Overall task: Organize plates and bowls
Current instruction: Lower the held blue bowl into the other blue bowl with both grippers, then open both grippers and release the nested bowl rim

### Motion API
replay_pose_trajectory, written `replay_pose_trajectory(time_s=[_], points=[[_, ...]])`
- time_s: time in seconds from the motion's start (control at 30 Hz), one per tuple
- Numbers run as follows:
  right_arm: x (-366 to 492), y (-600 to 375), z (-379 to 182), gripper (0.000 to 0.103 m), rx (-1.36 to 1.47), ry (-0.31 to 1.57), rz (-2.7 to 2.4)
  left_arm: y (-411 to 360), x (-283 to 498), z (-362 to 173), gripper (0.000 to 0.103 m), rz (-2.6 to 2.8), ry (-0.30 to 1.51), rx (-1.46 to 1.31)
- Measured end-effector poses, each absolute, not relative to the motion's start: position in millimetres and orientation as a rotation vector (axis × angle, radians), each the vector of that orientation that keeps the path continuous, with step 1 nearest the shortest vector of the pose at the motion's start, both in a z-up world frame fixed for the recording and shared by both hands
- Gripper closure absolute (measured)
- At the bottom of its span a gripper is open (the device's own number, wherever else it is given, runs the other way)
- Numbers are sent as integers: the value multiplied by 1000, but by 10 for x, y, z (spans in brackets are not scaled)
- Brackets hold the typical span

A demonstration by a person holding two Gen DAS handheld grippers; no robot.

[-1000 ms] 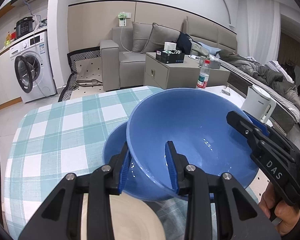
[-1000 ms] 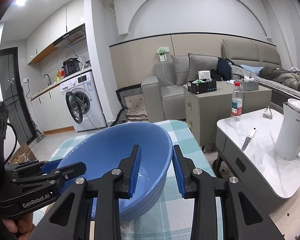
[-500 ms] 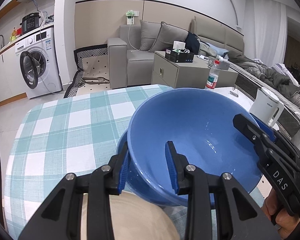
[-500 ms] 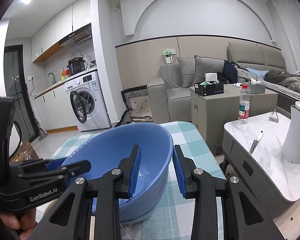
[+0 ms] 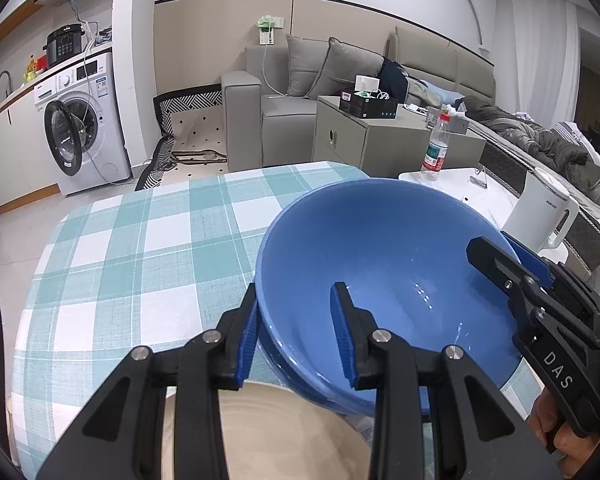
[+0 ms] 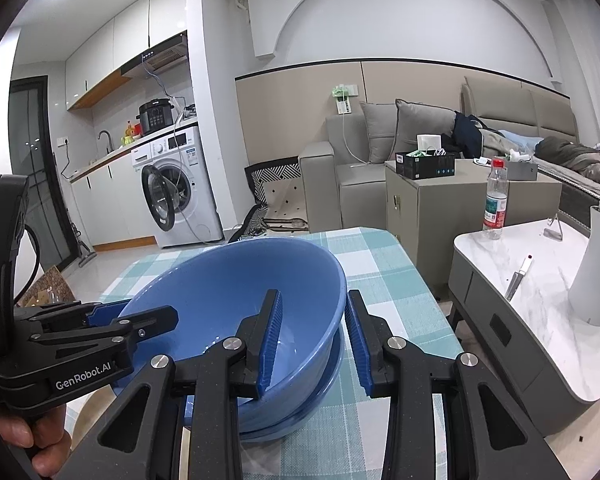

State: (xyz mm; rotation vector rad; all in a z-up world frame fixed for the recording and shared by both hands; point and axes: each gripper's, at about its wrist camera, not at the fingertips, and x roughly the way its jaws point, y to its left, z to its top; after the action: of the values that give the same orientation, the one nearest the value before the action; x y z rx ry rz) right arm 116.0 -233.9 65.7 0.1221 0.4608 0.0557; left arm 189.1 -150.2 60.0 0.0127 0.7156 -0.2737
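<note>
A large blue bowl sits nested in a second blue bowl on the checked tablecloth. My left gripper straddles the top bowl's near-left rim, one finger outside, one inside, jaws apart with gaps to the wall. My right gripper straddles the opposite rim the same way; it also shows in the left wrist view. The left gripper shows in the right wrist view. A cream plate lies under my left gripper.
A marble side table stands right of the dining table with a white kettle, a water bottle and a knife. A grey cabinet, sofa and washing machine stand beyond.
The top bowl has come down level into the lower bowl, which is now almost hidden beneath it. Both grippers stayed at its rim and their jaws look slightly wider.
</note>
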Motion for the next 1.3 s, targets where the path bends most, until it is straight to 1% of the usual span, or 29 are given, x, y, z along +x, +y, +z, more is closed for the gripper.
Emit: replay_pose_trajectory(time_s=[0.67, 1.0, 1.23, 1.3], points=[[1319, -2208, 414, 69, 54, 549, 45, -1512, 1978, 411, 70, -234, 748, 62], [1405, -2196, 283, 65, 31, 587, 43, -1506, 2005, 366, 70, -237, 767, 75], [1421, -2183, 244, 65, 19, 598, 43, -1519, 1997, 346, 70, -237, 775, 89], [1420, -2190, 246, 63, 23, 600, 51, -1518, 1993, 345, 69, -237, 778, 91]])
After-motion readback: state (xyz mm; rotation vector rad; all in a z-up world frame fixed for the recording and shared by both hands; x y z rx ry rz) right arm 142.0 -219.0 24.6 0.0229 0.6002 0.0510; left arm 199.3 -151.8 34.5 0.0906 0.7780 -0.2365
